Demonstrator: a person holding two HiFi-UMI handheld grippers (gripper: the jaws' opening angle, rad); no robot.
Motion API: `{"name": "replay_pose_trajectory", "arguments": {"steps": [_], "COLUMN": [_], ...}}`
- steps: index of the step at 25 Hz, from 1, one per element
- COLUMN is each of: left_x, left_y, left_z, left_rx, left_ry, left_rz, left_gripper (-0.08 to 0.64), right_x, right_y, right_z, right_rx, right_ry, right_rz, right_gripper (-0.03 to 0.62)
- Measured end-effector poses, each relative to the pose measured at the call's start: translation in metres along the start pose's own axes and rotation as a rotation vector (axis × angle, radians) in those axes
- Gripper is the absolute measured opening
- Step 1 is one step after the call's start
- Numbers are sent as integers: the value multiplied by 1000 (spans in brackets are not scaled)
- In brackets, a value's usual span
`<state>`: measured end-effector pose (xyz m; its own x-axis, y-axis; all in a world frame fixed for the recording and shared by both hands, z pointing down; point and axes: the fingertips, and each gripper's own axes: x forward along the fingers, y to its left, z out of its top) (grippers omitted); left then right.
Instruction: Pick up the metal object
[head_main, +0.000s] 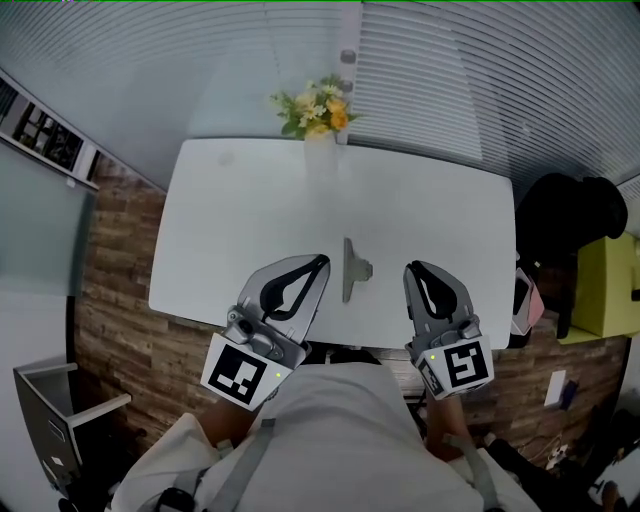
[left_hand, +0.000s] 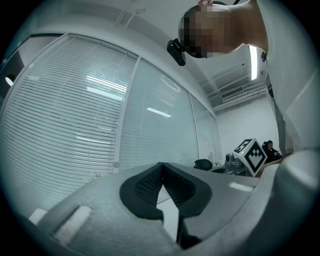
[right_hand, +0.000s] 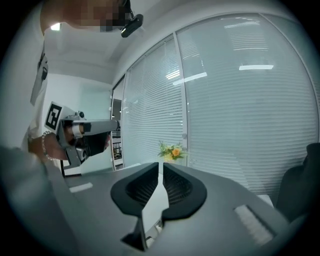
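Observation:
A flat grey metal object (head_main: 352, 270), shaped like a T, lies on the white table (head_main: 250, 220) near its front edge. It rests between my two grippers and touches neither. My left gripper (head_main: 322, 263) is just to its left, with its black jaw tips (left_hand: 161, 166) meeting and nothing between them. My right gripper (head_main: 412, 268) is to the object's right, its jaws (right_hand: 160, 167) parted by a narrow slit and holding nothing. Both grippers point roughly level across the table. The metal object does not show in either gripper view.
A small vase of yellow and white flowers (head_main: 318, 110) stands at the table's far edge, also visible as flowers (right_hand: 172, 151) ahead of the right gripper. Window blinds run behind the table. A black chair (head_main: 565, 225) and a yellow-green seat (head_main: 605, 285) stand to the right.

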<state>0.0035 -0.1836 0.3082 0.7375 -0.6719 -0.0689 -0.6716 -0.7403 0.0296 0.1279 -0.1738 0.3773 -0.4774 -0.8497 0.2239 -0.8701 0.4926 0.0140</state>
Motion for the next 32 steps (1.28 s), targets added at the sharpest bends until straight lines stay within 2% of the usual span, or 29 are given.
{"name": "replay_pose_trajectory", "arguments": {"steps": [12,20,29,32], "left_x": [-3,-3,-2,-2], "left_y": [6,12,17,19], "left_z": [-2,-3,-4,-4], "left_rx": [1,0,5,2], "left_ry": [9,9,13,15], "left_rz": [11,22,29,32], "left_gripper": [2,2,2,2], "right_x": [28,52,71,77], "right_y": [-9,-8,-7,-9], "right_z": [-101,-179,-243,-259], "right_rx": [87,139,181,224], "right_ry": [170,311,410,433], "right_rz": [-13,13,44,46], "right_gripper": [43,63,78,84]}}
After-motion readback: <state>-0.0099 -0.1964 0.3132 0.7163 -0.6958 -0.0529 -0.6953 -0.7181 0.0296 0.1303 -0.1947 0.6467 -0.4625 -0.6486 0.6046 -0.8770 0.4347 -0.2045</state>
